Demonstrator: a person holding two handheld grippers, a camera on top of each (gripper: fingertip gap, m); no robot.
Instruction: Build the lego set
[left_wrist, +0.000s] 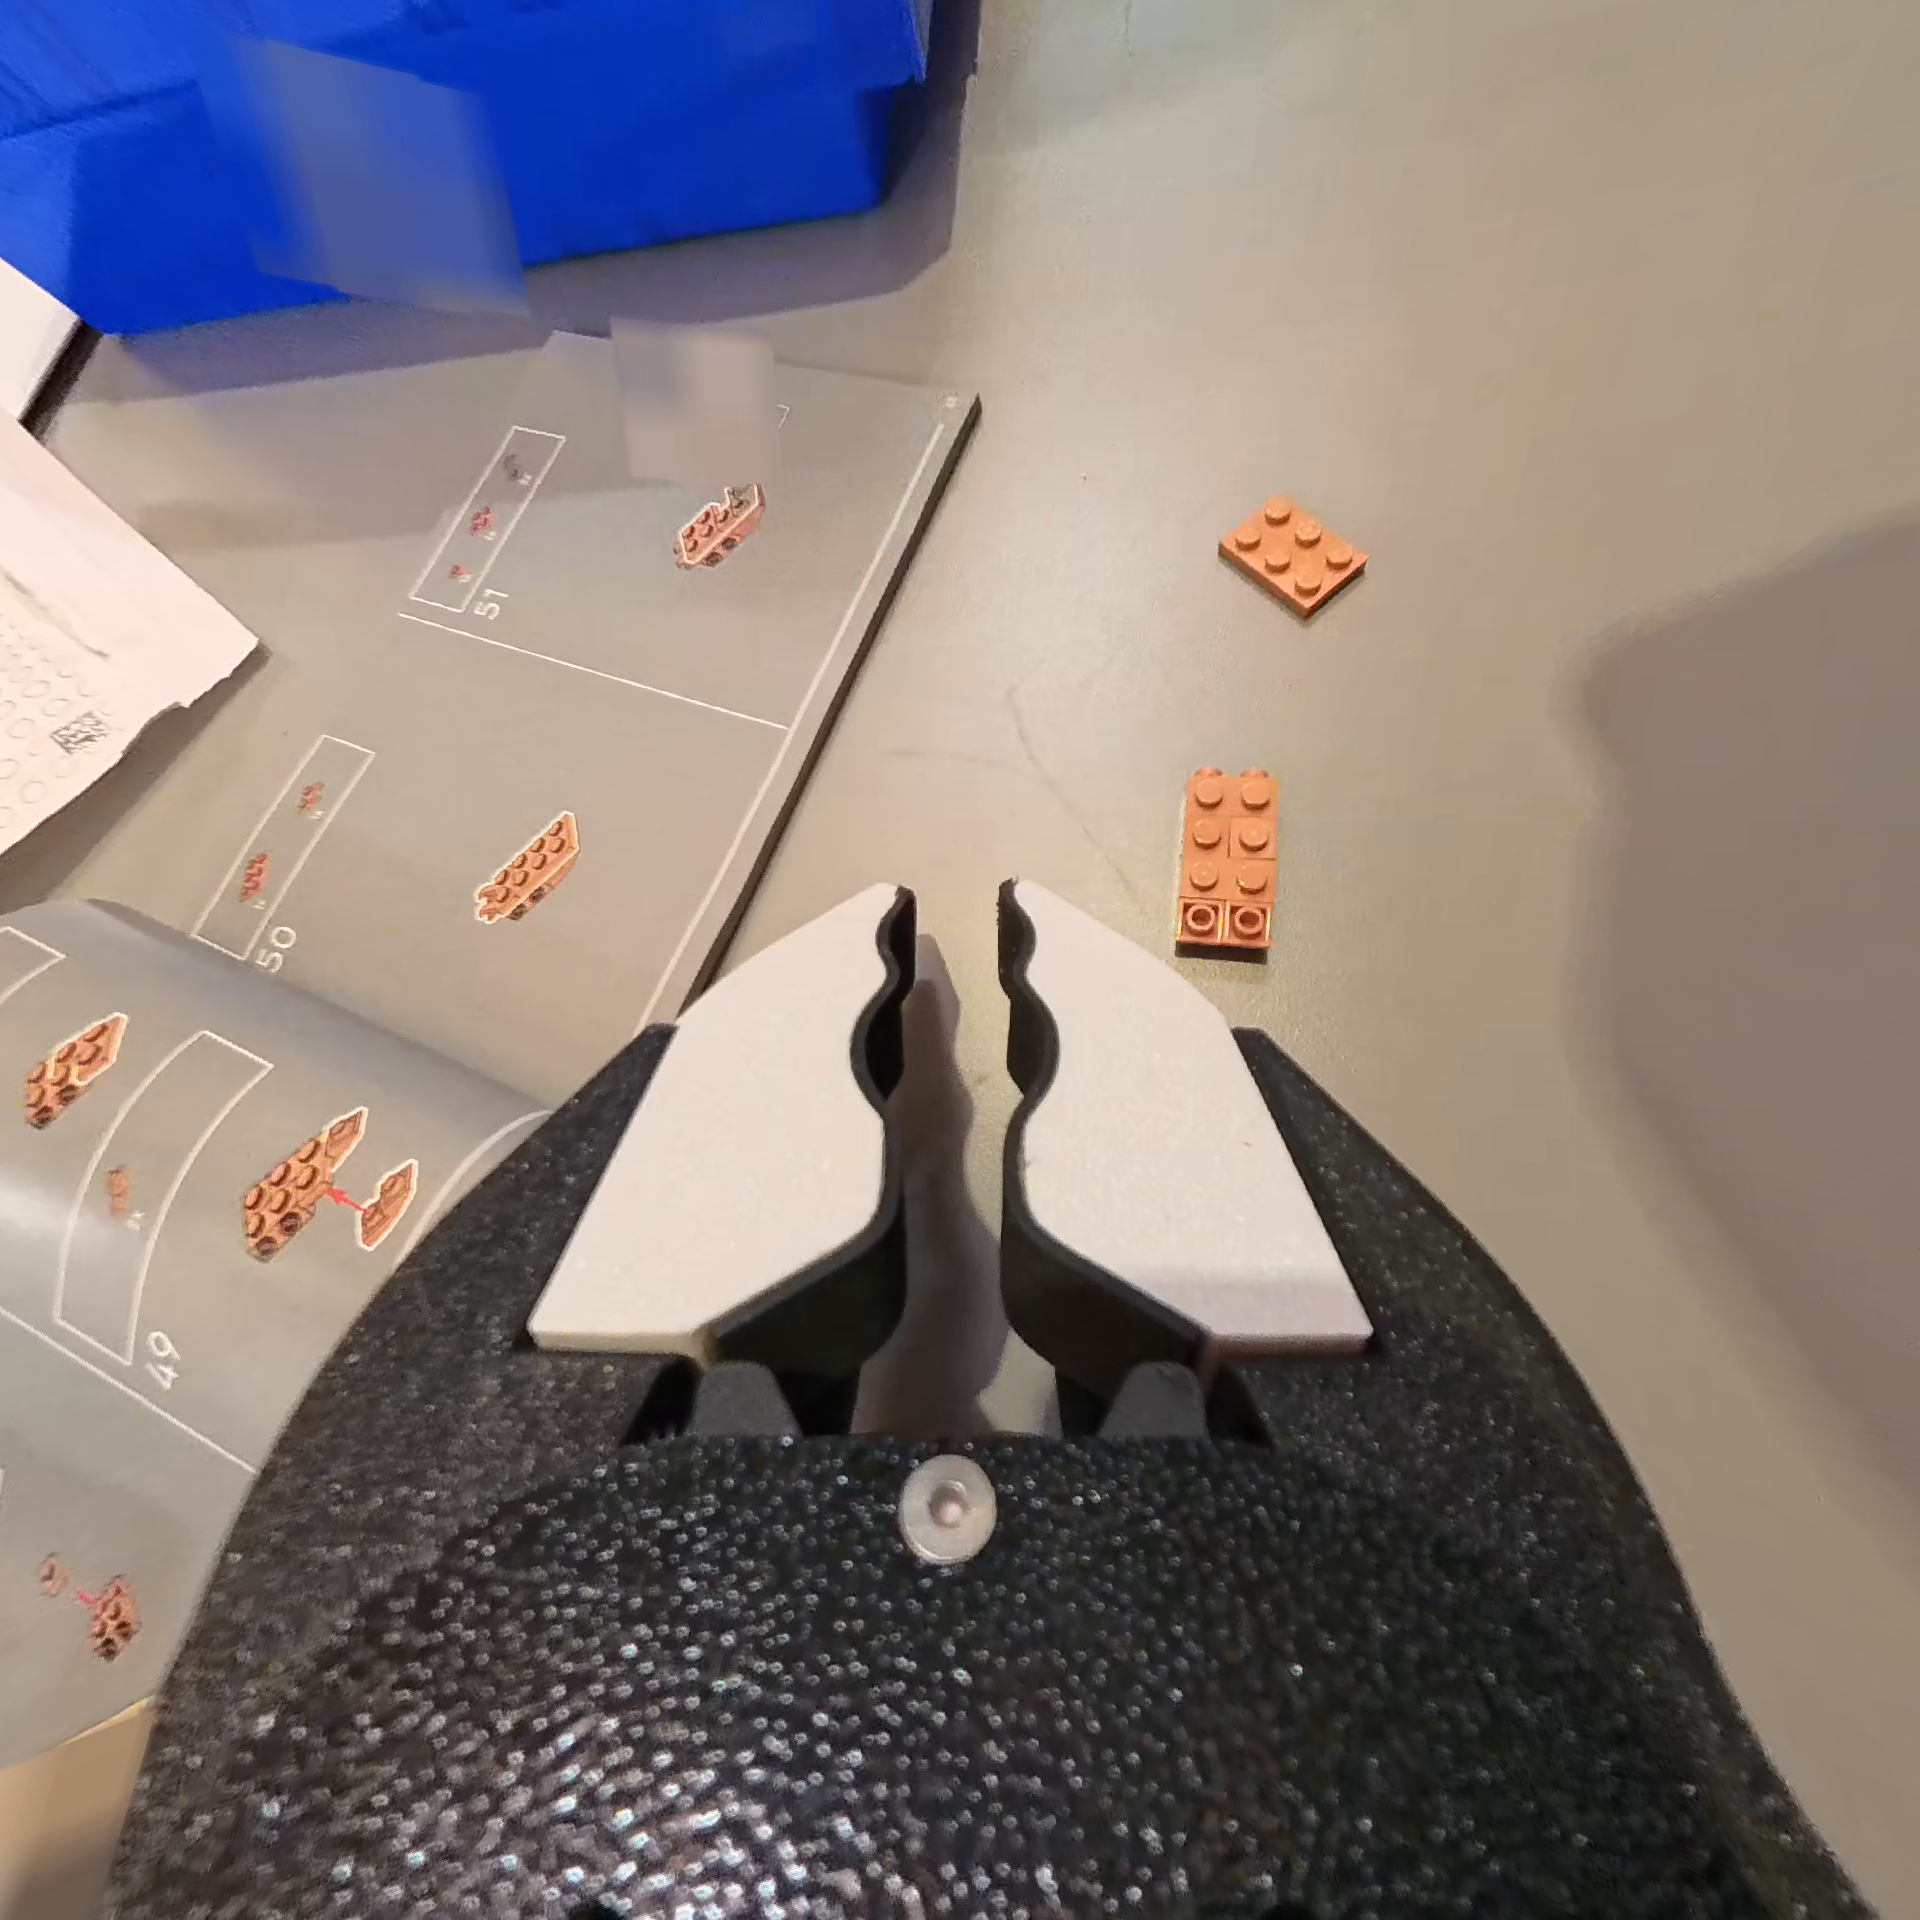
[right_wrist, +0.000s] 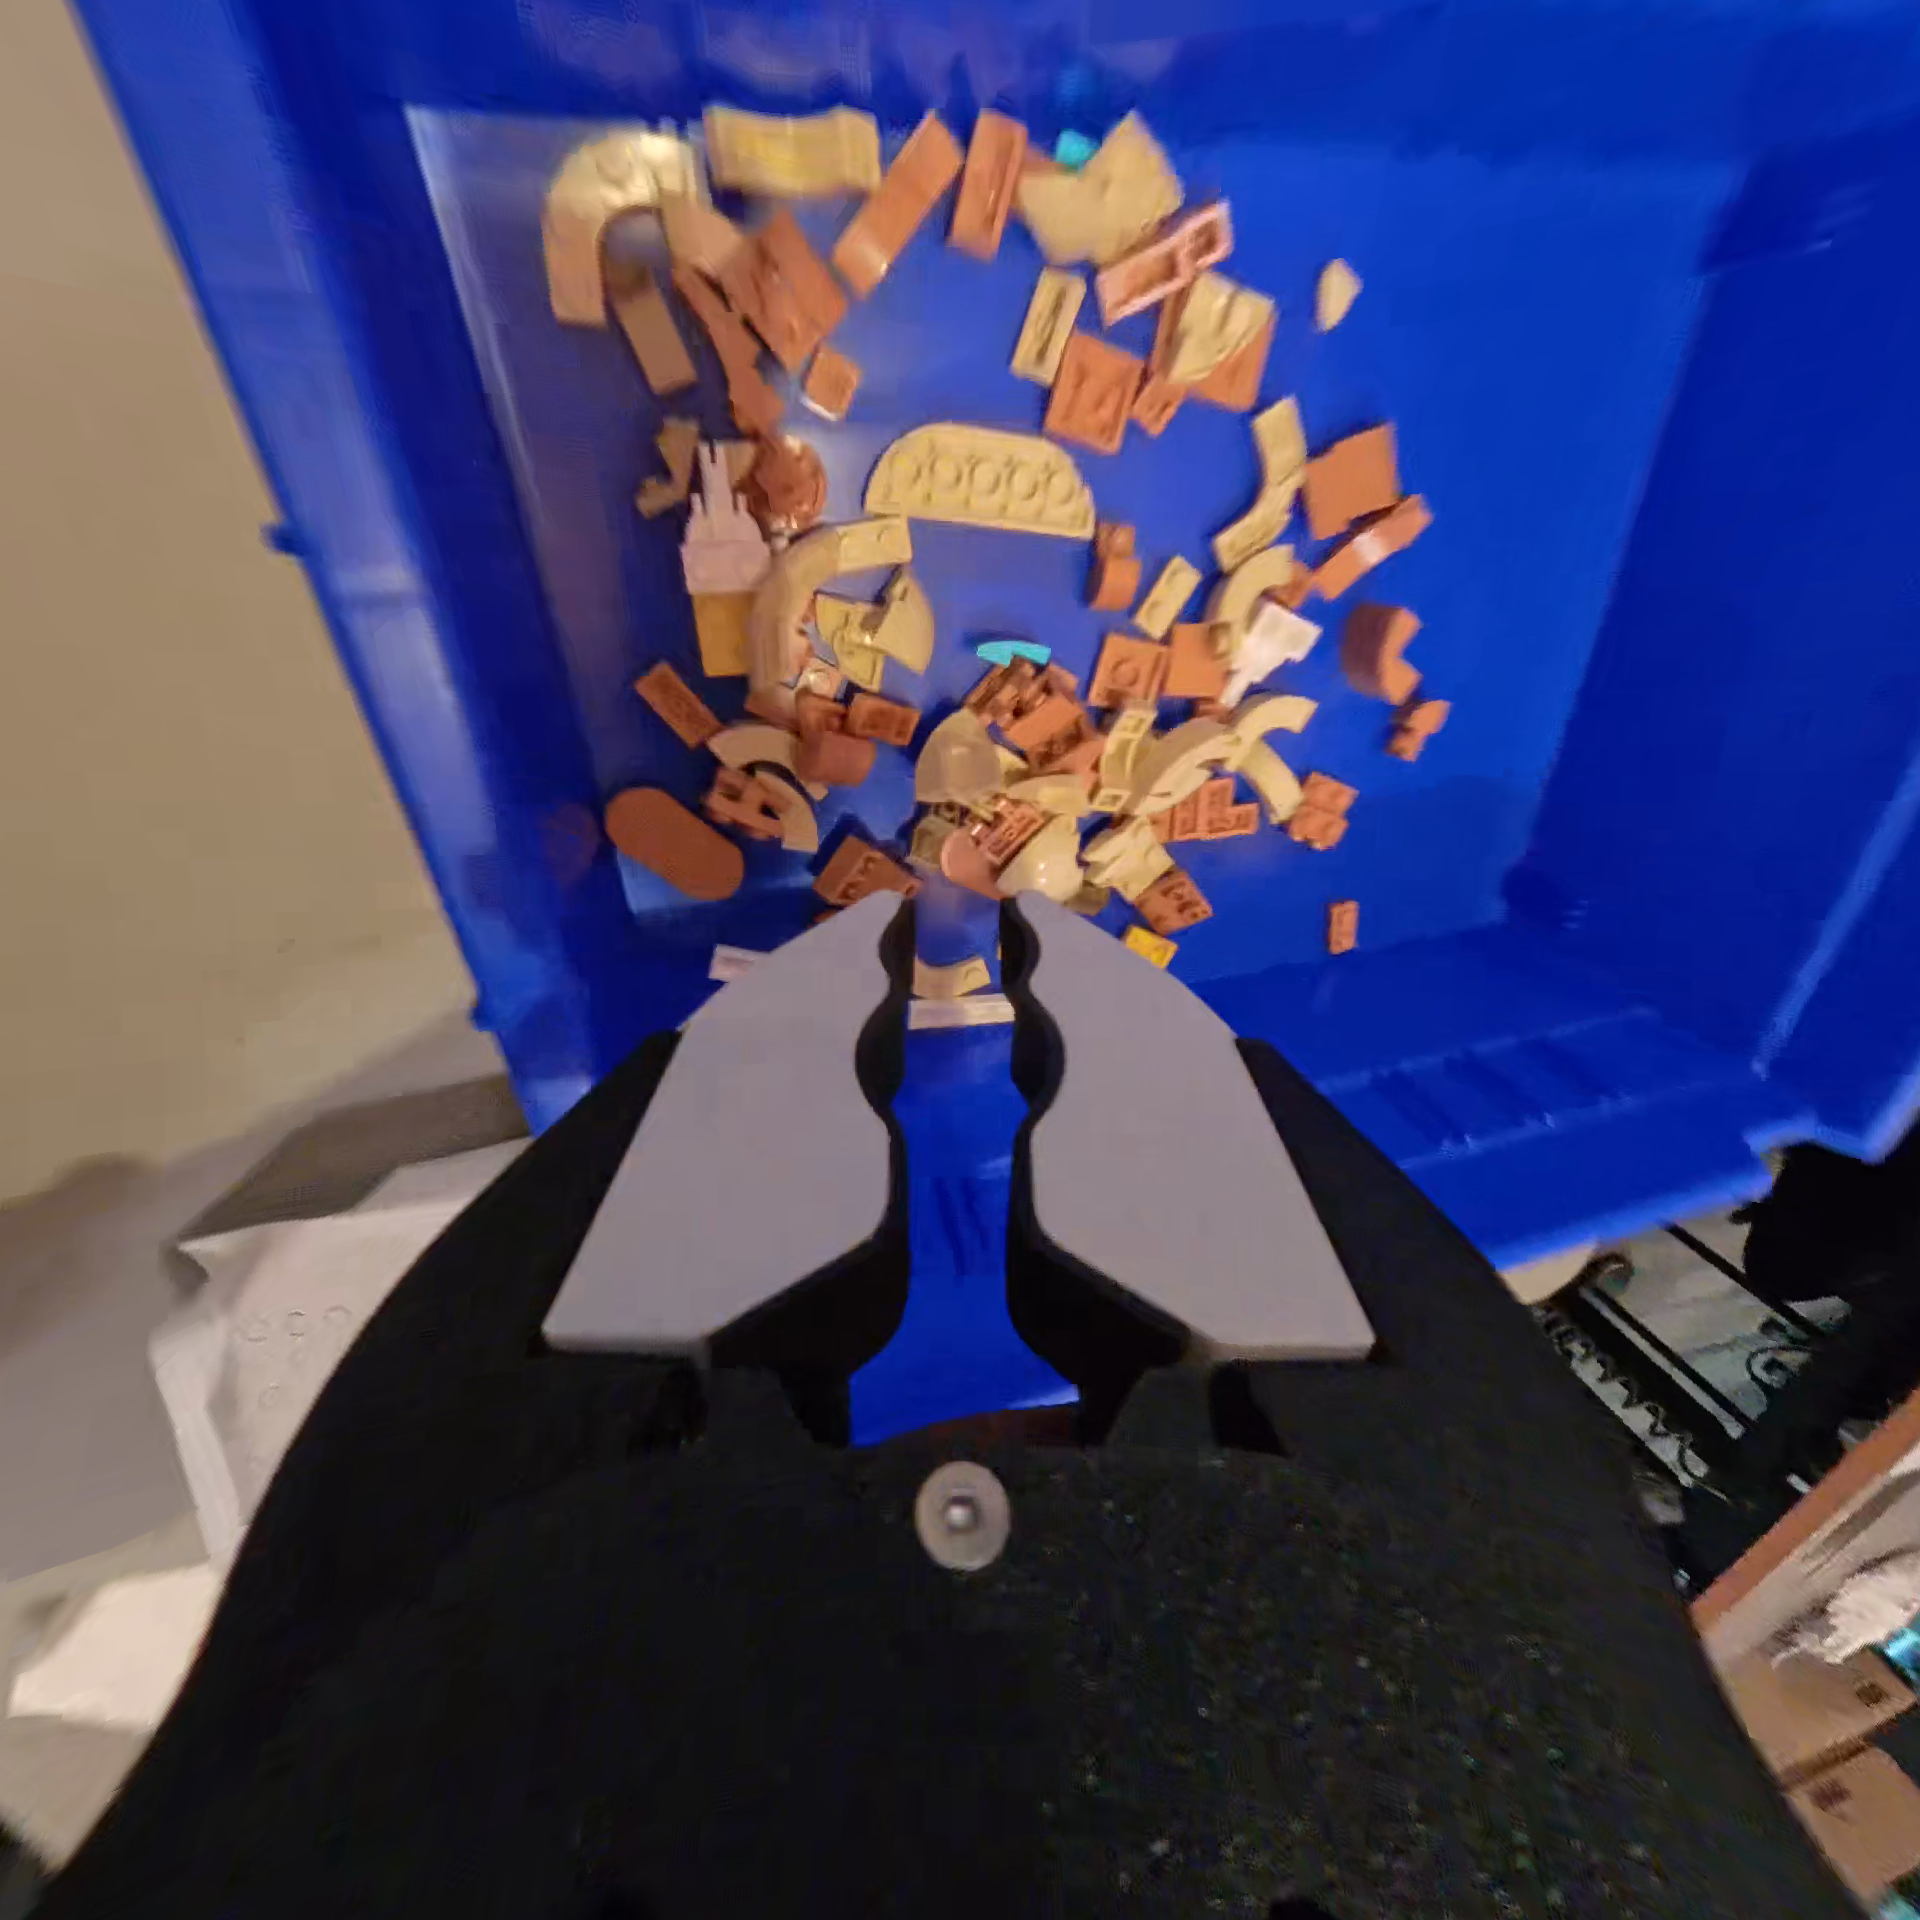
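In the left wrist view my left gripper (left_wrist: 956, 899) is open above the grey table (left_wrist: 1455, 312), with only bare table between its fingers. An orange-brown stack of small plates, two studs wide (left_wrist: 1228, 860), lies just right of the right fingertip. An orange-brown two-by-three plate (left_wrist: 1294, 554) lies farther ahead. In the right wrist view my right gripper (right_wrist: 954, 914) hovers over a blue bin (right_wrist: 1558, 727), fingers apart. Its tips are at the near edge of a pile of tan and orange-brown pieces (right_wrist: 1039, 769). A small tan curved piece (right_wrist: 951, 977) lies on the bin floor and shows through the gap.
An open instruction booklet (left_wrist: 623, 644) lies left of the left gripper, white paper (left_wrist: 94, 623) beside it, the blue bin (left_wrist: 623, 156) behind. A tan half-round plate (right_wrist: 982, 488) lies mid-bin. A cardboard box (right_wrist: 1818, 1662) stands lower right of the bin. The left gripper's tips are roughly 35 centimetres from the right gripper's. The orange-brown two-by-three plate (left_wrist: 1294, 554) is closer to my left gripper, around 9 centimetres from its tips; the right tips are 30 centimetres off.
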